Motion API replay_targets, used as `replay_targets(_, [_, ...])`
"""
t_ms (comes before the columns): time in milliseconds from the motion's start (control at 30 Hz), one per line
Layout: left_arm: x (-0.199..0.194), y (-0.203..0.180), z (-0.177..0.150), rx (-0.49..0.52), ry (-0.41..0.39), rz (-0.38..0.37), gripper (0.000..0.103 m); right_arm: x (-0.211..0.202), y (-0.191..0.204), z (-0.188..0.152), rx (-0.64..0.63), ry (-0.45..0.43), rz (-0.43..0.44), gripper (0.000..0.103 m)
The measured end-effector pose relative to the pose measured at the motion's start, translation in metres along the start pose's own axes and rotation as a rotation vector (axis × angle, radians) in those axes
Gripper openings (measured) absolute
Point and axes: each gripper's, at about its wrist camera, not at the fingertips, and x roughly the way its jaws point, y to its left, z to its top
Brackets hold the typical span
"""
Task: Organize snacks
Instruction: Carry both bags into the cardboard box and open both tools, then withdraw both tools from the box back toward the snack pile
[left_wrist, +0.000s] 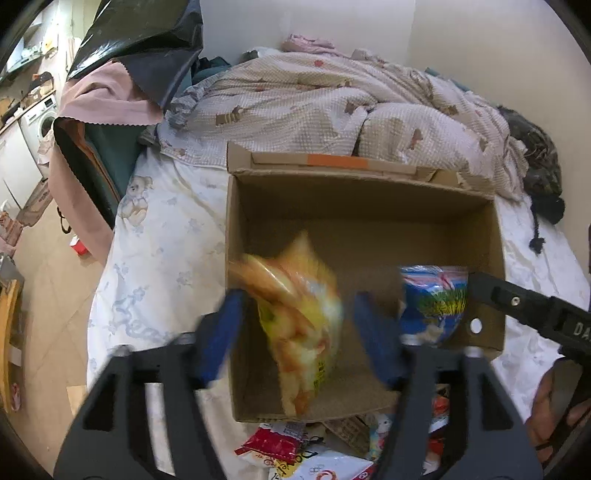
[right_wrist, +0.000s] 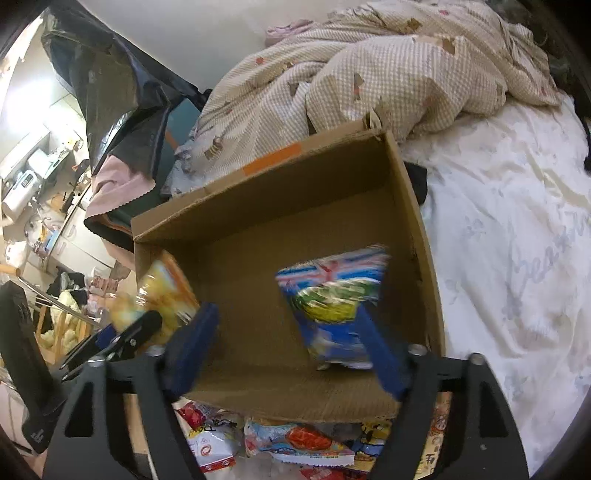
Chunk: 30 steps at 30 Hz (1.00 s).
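An open cardboard box stands on the bed. My left gripper is open above its near left part. A blurred yellow-orange snack bag is between the blue fingers, loose and tilted inside the box. My right gripper is open over the near right part. A blurred blue snack bag is in the box, touching the right finger. Several more snack packets lie on the bed in front of the box.
A crumpled checked quilt lies behind the box. White sheet extends to the right. A black bag and pink cloth are at the left, with the floor beyond the bed's edge.
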Motion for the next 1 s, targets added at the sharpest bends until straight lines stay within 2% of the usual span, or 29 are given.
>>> replay_targets(33, [-0.002,0.0,0.0,0.0,-0.009,0.004,0.087,0.0,0.001,0.001,-0.003,-0.002,-0.005,0.085])
replay_targets(100, [-0.006,-0.002,0.001,0.001,-0.027,0.035,0.092,-0.001,0.0,0.001,-0.002,-0.004,-0.008,0.085])
replay_targets(533, [-0.01,0.006,0.002,-0.015,-0.034,0.047,0.092,-0.005,-0.001,0.004,-0.016,-0.015,-0.008,0.086])
replay_targets(667, [-0.017,0.01,0.003,-0.019,-0.027,0.079,0.092,-0.022,-0.004,0.008,-0.029,-0.073,-0.026,0.085])
replay_targets(833, [-0.041,0.019,-0.001,-0.036,-0.068,0.058,0.092,-0.047,-0.017,0.0,0.057,-0.103,-0.014,0.085])
replay_targets(1000, [-0.059,0.029,-0.006,-0.038,-0.048,0.026,0.092,-0.069,-0.018,-0.019,0.064,-0.114,-0.044,0.085])
